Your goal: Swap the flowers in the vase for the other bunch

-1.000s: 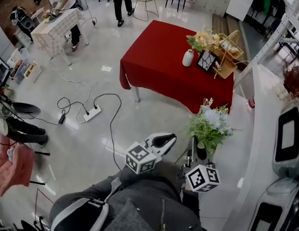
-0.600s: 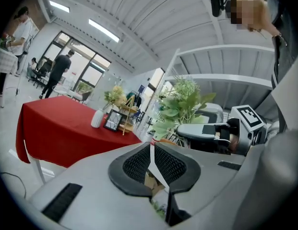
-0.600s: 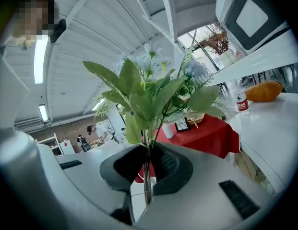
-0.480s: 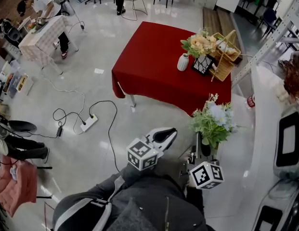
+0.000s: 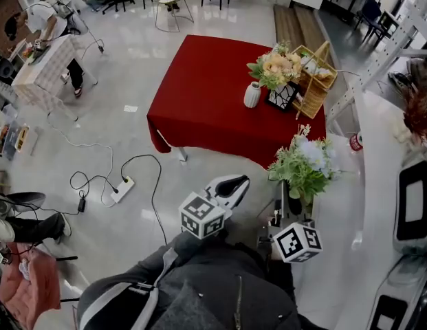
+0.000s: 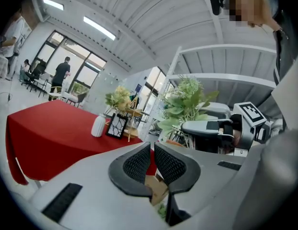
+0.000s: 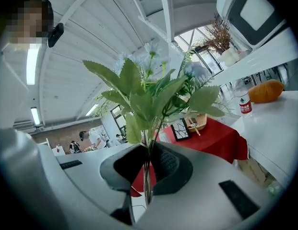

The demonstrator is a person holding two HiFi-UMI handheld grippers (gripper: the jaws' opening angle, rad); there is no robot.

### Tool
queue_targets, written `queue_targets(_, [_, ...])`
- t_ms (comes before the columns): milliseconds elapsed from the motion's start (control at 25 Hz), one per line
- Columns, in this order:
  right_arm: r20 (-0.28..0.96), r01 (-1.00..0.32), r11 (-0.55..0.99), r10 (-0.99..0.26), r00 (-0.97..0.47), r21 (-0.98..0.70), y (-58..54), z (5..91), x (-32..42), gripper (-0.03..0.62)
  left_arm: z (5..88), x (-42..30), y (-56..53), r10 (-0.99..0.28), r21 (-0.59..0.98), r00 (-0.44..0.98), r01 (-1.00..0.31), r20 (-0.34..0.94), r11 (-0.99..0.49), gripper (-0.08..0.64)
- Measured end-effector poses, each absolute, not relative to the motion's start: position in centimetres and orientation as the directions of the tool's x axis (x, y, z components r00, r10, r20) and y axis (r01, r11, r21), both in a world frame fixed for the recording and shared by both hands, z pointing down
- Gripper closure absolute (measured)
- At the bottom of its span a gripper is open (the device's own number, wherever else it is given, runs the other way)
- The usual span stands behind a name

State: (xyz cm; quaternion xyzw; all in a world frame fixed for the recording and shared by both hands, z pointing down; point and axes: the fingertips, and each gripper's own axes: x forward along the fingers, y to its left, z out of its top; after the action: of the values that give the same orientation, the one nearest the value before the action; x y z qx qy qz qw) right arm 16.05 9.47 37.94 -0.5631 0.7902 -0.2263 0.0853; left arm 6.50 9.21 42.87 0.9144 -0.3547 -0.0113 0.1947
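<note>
A: Where was the fresh bunch at that point?

B: In the right hand-held gripper [image 7: 149,159]. It was clenched on the thin stems low down, so the leafy blue-and-white bunch [image 7: 149,95] stood upright above the jaws. It was well apart from the red surface [image 5: 199,95], out over the floor.

A: And the other one?

B: The left hand-held gripper [image 6: 152,152] was closed, with nothing between its pads.

A: How were they carried?

B: Side by side in front of the person's body, both pointing roughly level toward the red surface.

A: What would doing this step well have asked for?

B: I judged it to be the carry. The stems looked slender, so a firm grip and an upright bunch mattered most. The white vase [image 5: 252,95] stood on the surface beside a black frame [image 5: 280,96] and a basket [image 5: 311,81]. Peach flowers [image 5: 274,64] rose just behind it, though I couldn't tell whether their stems sat in that vase. The free left one would probably have to open and lift the old flowers out first, without tipping the vase.
</note>
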Motion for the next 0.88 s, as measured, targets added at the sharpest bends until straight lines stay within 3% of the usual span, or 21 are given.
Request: queue_targets(880, [0.144, -0.840, 0.220, -0.933, -0.329, -0.496, 6.1, 39.8, 15.5, 0.560, 45.3, 5.8, 6.5, -0.634, 0.379, 0.756, -0.641, 0.163, -0.668, 0.548])
